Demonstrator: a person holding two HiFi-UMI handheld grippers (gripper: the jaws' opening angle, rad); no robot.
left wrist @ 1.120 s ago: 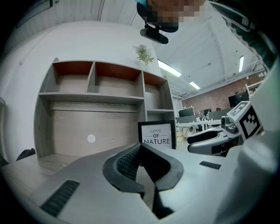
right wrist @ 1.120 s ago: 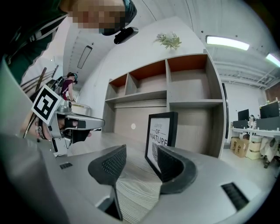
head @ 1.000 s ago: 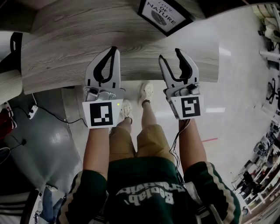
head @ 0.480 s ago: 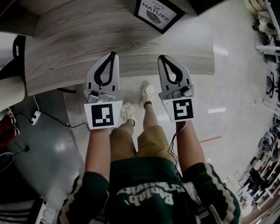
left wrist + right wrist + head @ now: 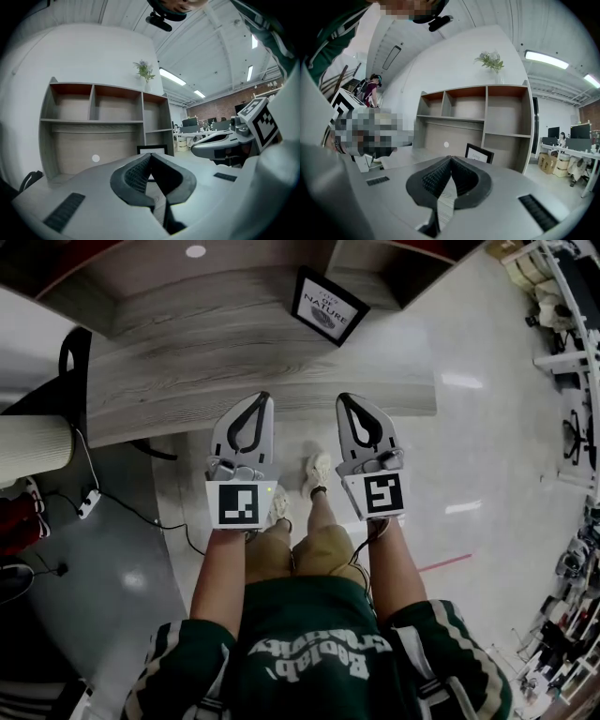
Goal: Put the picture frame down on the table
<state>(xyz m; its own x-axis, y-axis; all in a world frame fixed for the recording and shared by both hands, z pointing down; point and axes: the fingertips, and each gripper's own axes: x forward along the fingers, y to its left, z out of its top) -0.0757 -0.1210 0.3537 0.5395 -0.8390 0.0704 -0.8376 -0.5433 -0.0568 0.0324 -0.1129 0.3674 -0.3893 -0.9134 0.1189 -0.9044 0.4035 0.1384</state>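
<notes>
The black picture frame (image 5: 327,307) with a white print stands on the grey wood table (image 5: 178,343), close to the shelf unit at the back. Nothing holds it. My left gripper (image 5: 260,397) and right gripper (image 5: 344,399) hover side by side near the table's front edge, well short of the frame, both shut and empty. In the left gripper view the frame (image 5: 152,149) peeks out just behind the closed tips (image 5: 150,154). In the right gripper view the frame (image 5: 478,153) stands slightly right of the closed tips (image 5: 450,158).
A wooden shelf unit (image 5: 487,117) with open compartments rises behind the table, with a small plant (image 5: 491,61) on top. A black bag strap (image 5: 73,348) hangs at the table's left end. Cables (image 5: 89,502) lie on the floor to the left.
The right gripper's jaws, open a second ago, have shut. Both grippers have drawn back from the frame toward the table's front edge. The frame stays put on the table.
</notes>
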